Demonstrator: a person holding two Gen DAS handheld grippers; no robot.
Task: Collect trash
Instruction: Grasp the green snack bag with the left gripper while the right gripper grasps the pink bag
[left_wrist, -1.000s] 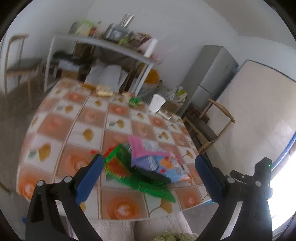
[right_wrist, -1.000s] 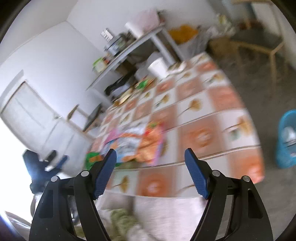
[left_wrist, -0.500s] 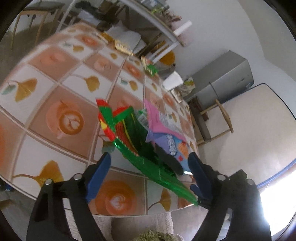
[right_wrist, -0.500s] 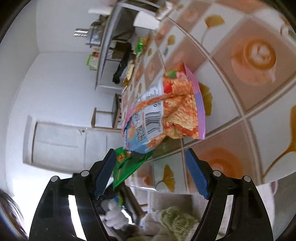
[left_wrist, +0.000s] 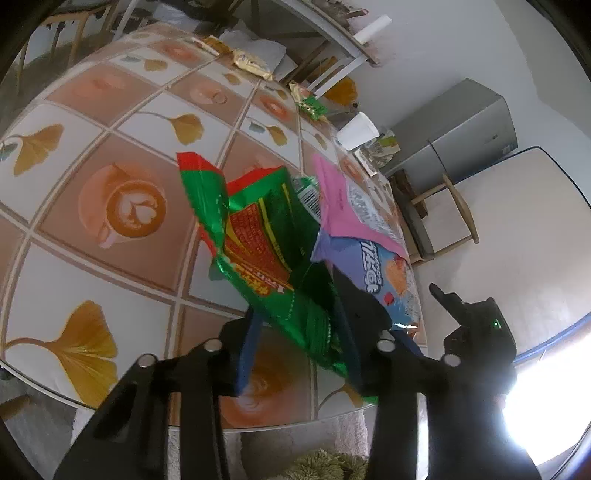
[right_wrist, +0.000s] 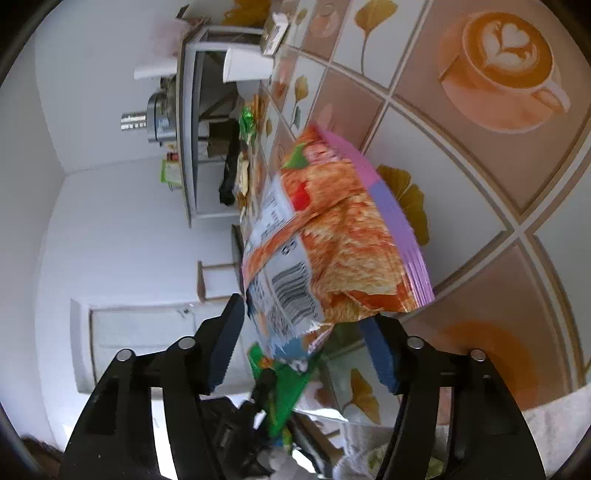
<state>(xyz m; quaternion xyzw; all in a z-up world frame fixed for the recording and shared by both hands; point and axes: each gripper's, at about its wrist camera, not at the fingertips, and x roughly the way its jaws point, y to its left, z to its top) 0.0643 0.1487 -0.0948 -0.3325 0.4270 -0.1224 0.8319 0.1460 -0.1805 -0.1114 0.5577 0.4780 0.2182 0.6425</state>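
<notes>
The green wrapper (left_wrist: 284, 266) is pinched by the left gripper (left_wrist: 301, 332), whose jaws have just been closing. The orange bag (right_wrist: 332, 243), mid-frame, is straddled by the right gripper (right_wrist: 303, 343), jaws closing too; a firm grip cannot be told.

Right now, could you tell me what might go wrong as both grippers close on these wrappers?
The left gripper, whose jaws have just been closing, has only the green bag's crinkled edge; it may slip out. The orange bag overlaps the green one, so the right gripper, also closing, could drag both.

White walls surround a tabletop (left_wrist: 122, 122) covered in coffee-cup and ginkgo-leaf tiles. A grey fridge (left_wrist: 465, 136) stands beside a wooden chair (left_wrist: 450, 218); a white shelf rack (right_wrist: 188, 122) stands against the wall.
</notes>
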